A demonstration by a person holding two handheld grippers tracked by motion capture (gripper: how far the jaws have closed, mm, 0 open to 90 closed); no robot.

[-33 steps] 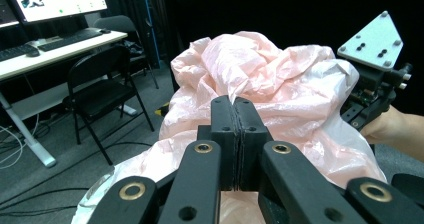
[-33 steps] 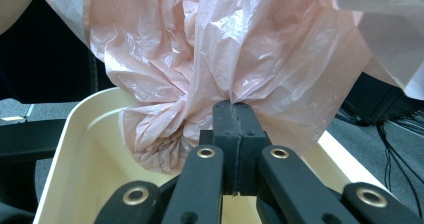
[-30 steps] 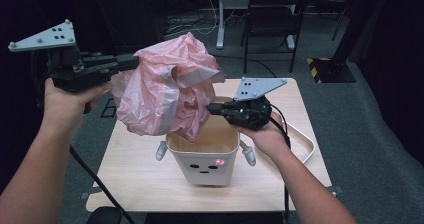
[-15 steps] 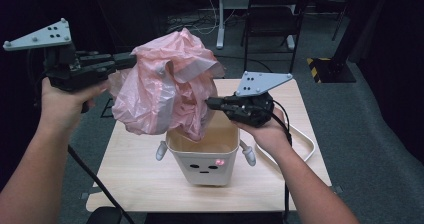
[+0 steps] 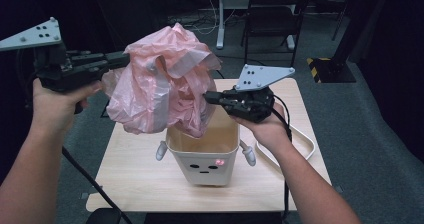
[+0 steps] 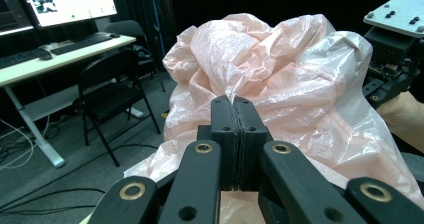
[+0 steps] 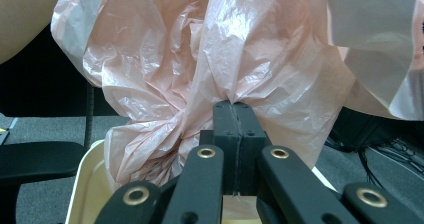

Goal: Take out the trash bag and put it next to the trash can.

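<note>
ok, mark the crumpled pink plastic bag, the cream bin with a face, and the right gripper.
crumpled pink plastic bag point(image 5: 150, 84): high view, middle of its bulk.
cream bin with a face point(image 5: 202, 168): high view, front wall.
right gripper point(image 5: 207, 97): high view, jaw tips.

The high view looks forward and down from above the person's side onto the table point(image 5: 150, 184), taking in both forearms. Each gripper view rides on its gripper, looking along closed black jaws from very near into the pink plastic bag point(image 5: 160, 84) point(image 6: 280, 74) point(image 7: 200, 59). All three views share that bag; the left gripper view also catches the right gripper point(image 6: 372, 96) farther off
</note>
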